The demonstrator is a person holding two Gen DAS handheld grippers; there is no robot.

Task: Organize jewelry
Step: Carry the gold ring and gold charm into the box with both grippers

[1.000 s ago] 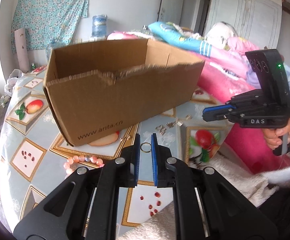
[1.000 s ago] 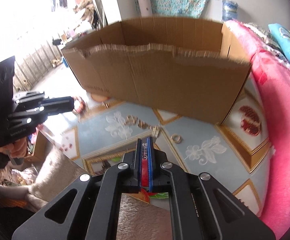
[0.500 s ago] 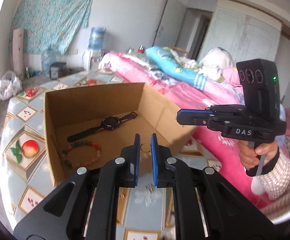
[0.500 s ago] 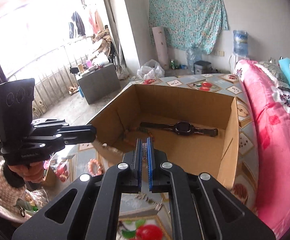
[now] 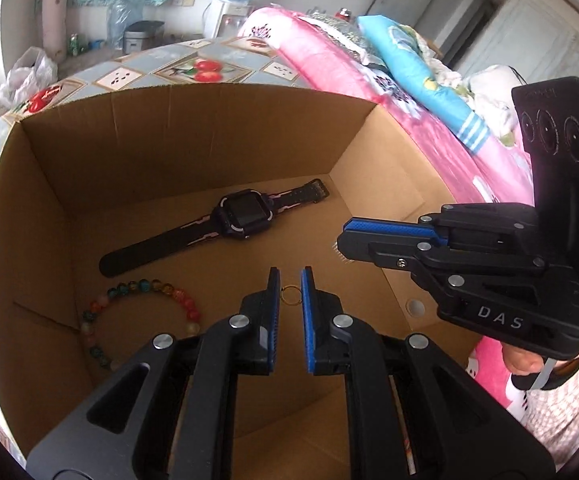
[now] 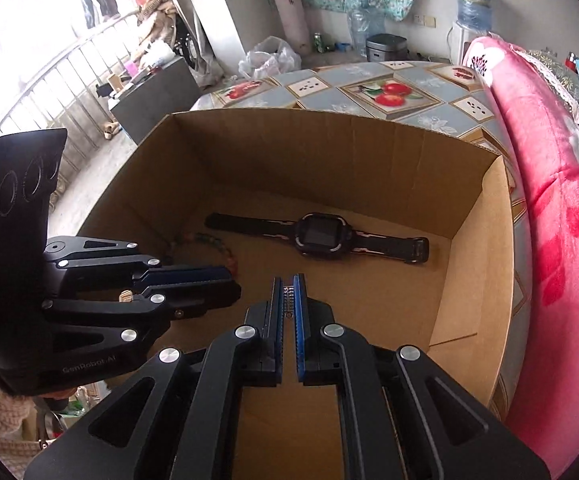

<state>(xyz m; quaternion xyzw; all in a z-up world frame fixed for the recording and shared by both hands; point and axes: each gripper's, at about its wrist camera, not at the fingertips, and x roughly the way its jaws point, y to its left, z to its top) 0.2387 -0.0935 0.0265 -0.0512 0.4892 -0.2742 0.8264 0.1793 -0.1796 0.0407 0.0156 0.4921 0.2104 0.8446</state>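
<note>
- Sat on the fruit-print tablecloth [image 6: 389, 88] beside the pink blanket [image 6: 561, 240]: open cardboard box [image 5: 41, 216].
- Lay flat on the box floor toward the far wall: black watch [image 5: 241, 216], strap stretched out.
- Lay near the box's left wall, just beside the watch strap: bead bracelet [image 5: 101, 316].
- Hovered over the box, fingers closed to a narrow gap pinching a small gold ring [image 5: 290, 294]: left gripper [image 5: 289, 284].
- Hovered over the box to the right of it, fingers nearly together on a small toothed metal clip [image 6: 288, 298]: right gripper [image 6: 288, 290].
</note>
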